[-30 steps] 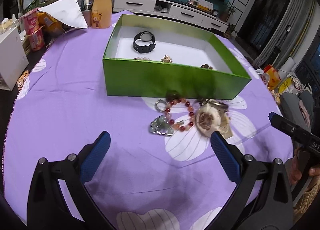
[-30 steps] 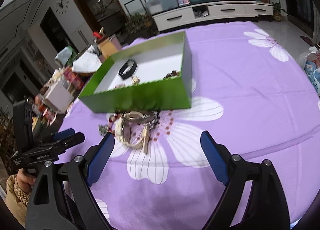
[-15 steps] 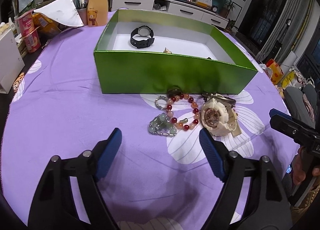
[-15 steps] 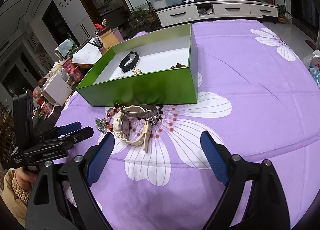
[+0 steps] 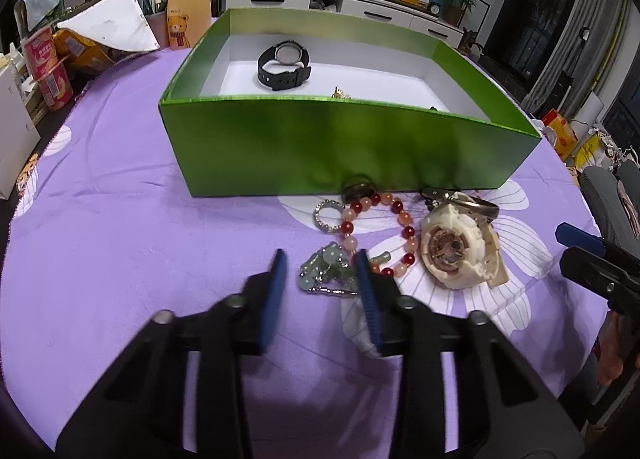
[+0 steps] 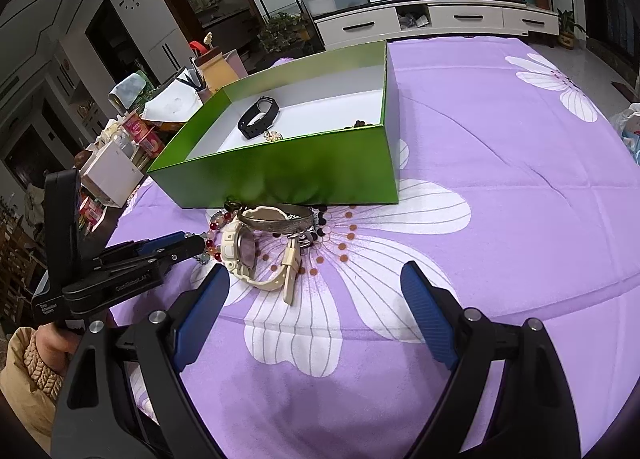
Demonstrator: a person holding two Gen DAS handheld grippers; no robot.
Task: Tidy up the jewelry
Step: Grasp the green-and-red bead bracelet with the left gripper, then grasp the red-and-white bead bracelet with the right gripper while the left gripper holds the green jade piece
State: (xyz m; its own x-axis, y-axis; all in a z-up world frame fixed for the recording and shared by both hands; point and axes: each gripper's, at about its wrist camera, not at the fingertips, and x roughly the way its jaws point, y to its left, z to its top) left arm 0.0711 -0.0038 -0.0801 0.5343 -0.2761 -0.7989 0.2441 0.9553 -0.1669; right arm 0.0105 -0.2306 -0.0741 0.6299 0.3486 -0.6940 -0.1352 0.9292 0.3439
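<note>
Before green box (image 5: 304,147) wall | left hand-held gripper (image 5: 320,265) closing around jade beads (image 5: 326,269) | right hand-held gripper (image 6: 314,285) wide open

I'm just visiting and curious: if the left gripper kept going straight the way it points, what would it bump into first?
Most likely the pale green jade piece, which lies between the closing jaws of the left gripper. Beyond it come the red bead bracelet and the green box, though depth is hard to judge.

One green box (image 5: 320,139) stands on the counter (image 5: 120,239), with one black watch (image 5: 284,65) inside and a few small pieces too hidden to count. Outside lie one cream watch (image 5: 452,247), one red-and-orange bead bracelet (image 5: 376,227), one pale green bead bracelet (image 5: 326,269), one sparkly ring (image 5: 328,213) and one metal bangle (image 6: 276,215).
</note>
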